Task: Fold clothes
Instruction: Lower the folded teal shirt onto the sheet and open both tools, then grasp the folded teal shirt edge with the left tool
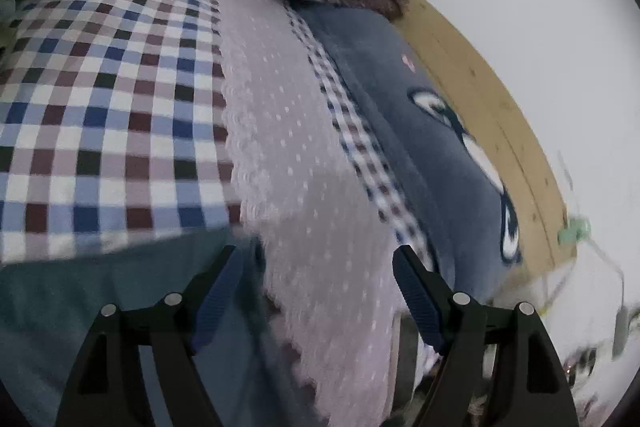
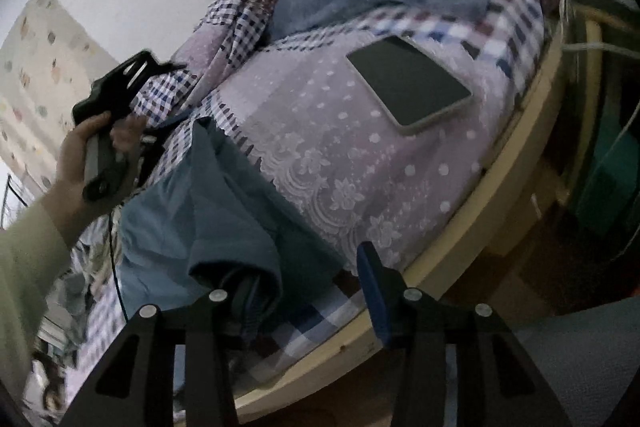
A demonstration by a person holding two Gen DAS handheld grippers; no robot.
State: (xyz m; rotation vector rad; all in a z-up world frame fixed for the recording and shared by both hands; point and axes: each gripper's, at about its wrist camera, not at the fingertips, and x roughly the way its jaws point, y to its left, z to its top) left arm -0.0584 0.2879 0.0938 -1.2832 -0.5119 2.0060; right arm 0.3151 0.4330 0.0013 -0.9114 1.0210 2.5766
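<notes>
A teal garment (image 2: 224, 211) lies crumpled on the pink dotted bedsheet (image 2: 360, 163) near the bed's front edge. One fold of it drapes over the left finger of my right gripper (image 2: 304, 267) and hides that fingertip. The right blue pad (image 2: 372, 279) stands bare and apart from the cloth, so the jaws are open. In the left wrist view my left gripper (image 1: 314, 263) is wide open above the sheet, with nothing pinched. The teal garment (image 1: 80, 291) lies just by its left finger. A hand (image 2: 80, 155) in a pale sleeve holds the left gripper's handle.
A dark tablet (image 2: 408, 87) lies flat on the sheet behind the garment. A blue-grey plush blanket (image 1: 400, 115) with a cartoon face and a checked quilt (image 1: 100, 107) cover the far side. A wooden bed frame (image 2: 480, 227) rims the mattress; cables (image 2: 580, 43) hang at right.
</notes>
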